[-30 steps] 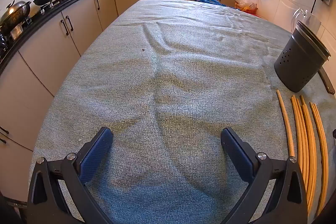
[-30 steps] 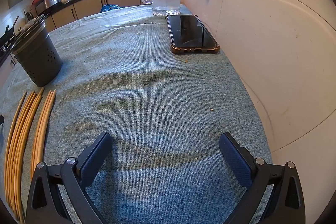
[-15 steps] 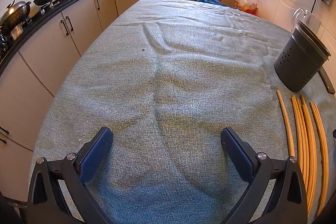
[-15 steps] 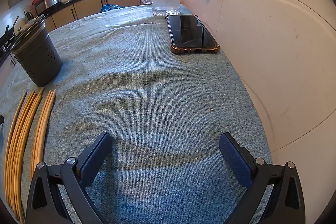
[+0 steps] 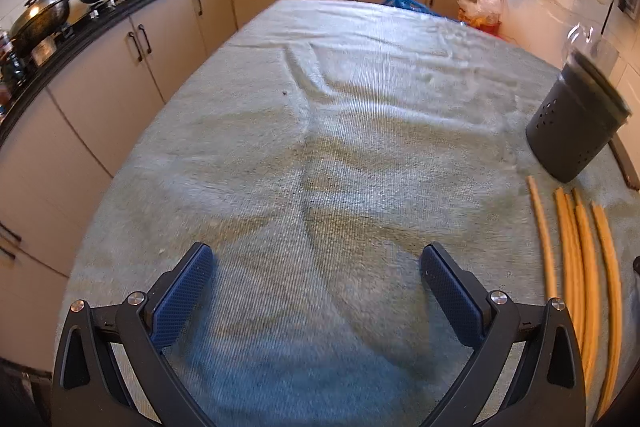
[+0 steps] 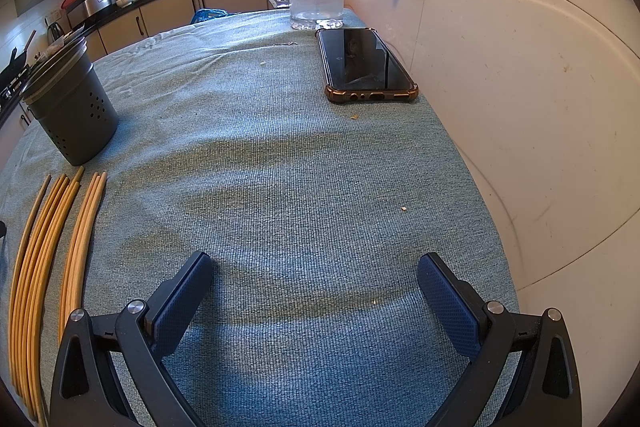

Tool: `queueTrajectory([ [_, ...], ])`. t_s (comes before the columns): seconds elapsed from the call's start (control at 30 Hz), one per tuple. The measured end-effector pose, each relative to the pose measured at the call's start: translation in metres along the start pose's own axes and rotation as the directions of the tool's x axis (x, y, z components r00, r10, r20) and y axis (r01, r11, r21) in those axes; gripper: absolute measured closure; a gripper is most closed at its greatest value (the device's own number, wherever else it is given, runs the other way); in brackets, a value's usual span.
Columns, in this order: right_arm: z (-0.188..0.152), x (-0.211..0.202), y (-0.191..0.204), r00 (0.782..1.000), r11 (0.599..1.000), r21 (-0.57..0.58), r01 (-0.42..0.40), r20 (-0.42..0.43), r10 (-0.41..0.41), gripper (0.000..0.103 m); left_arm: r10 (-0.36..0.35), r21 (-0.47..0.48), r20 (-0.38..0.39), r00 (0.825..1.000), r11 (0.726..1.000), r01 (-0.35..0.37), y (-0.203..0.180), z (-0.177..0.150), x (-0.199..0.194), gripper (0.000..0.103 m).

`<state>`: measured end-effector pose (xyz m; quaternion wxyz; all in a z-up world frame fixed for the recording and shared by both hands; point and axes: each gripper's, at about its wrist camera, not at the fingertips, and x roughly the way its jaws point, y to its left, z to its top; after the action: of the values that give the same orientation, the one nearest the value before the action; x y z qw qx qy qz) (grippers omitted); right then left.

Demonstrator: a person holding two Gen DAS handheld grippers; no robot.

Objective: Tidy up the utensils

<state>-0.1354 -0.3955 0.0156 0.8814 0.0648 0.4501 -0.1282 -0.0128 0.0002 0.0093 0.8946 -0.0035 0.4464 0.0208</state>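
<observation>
Lengthwise, chopsticks toward holder.

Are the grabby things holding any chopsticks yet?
No. The left hand-held gripper and right hand-held gripper are open and empty; the chopsticks lie on the cloth.

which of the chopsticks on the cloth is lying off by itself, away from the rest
The leftmost chopstick, the one nearest the left claw. A clear strip of cloth separates it from the others, which lie bunched nearly side by side below the dark holder.
</observation>
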Motion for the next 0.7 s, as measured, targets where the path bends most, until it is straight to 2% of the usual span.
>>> queueTrajectory([
  [0.3,0.0,0.0,0.001,1.0,1.0,0.0,0.0,-0.001,0.0,0.0,-0.025,-0.032,0.14,0.99,0.999,0.03,-0.015,-0.002,-0.083,0.0],
  [0.4,-0.001,0.0,0.002,1.0,1.0,-0.002,-0.002,-0.005,0.002,0.0,-0.043,-0.039,0.16,0.986,0.998,0.05,-0.02,-0.005,-0.101,0.0],
  [0.5,0.002,0.001,0.003,0.999,1.0,-0.005,-0.01,-0.049,0.009,0.0,-0.045,-0.025,0.169,0.985,0.998,0.05,-0.027,-0.01,-0.113,0.0],
  [0.7,0.004,0.004,0.008,0.999,1.0,0.007,0.018,-0.041,-0.018,0.0,-0.057,0.008,0.178,0.982,0.998,0.057,-0.035,-0.017,-0.136,0.0],
])
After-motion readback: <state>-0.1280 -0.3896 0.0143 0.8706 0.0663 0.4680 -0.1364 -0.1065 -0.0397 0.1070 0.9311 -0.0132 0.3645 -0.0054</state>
